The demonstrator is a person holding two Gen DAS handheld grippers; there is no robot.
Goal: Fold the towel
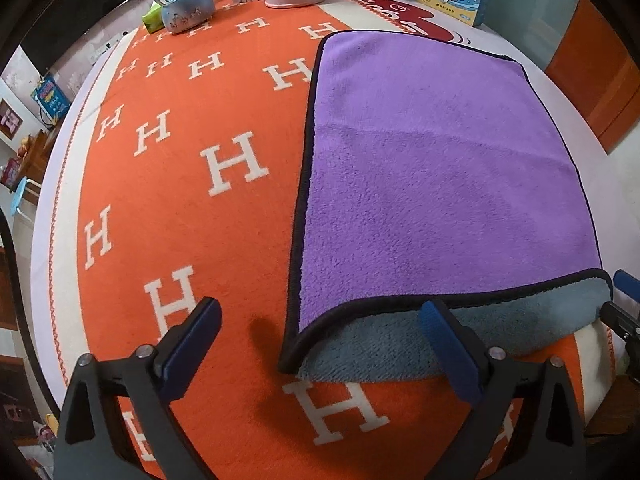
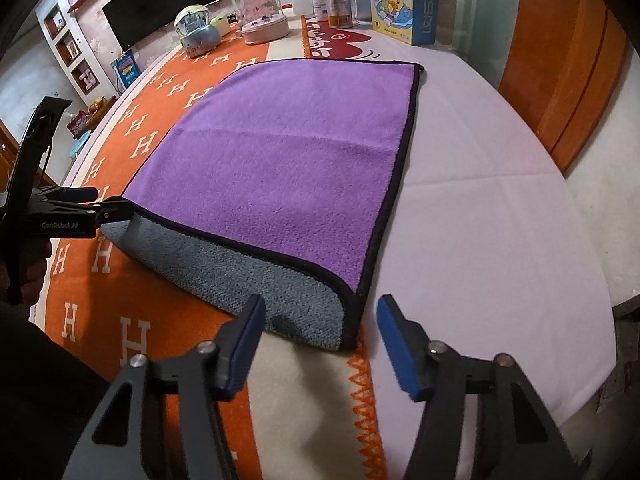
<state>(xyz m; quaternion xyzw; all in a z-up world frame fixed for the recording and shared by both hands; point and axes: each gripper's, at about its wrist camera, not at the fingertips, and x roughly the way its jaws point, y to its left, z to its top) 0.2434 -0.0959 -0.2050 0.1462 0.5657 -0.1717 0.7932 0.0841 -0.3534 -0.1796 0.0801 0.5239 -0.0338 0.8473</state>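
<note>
Towel (image 1: 436, 176), purple on top with a grey underside and black piping, is lying flat on the orange H-patterned tablecloth (image 1: 168, 184) in the left wrist view, its near edge curling up so that the grey face is showing. The left gripper (image 1: 320, 336) is hovering with its jaws spread wide: the right blue pad is resting over the grey curl while the left pad is standing on bare cloth beside the near-left corner, so nothing is being gripped. If the jaws are closing from this position, they are likely catching only the fluffy lip or the tablecloth under it, and a lift would be dragging the table covering along. In the right wrist view the right gripper (image 2: 320, 340) is also waiting with fingers released, straddling the near-right corner of the towel, where orange cloth is giving way to a white sheet (image 2: 480, 208). The left tool is appearing at the far left of this view, at the towel's other near corner; whether it is touching the fabric is unclear from here. Uneven pinches at the two corners would be skewing the fold, leaving the piping misaligned. Carrying the edge too far forward would be risking the snow globe (image 2: 196, 32) and the jars standing beyond the far edge.
</note>
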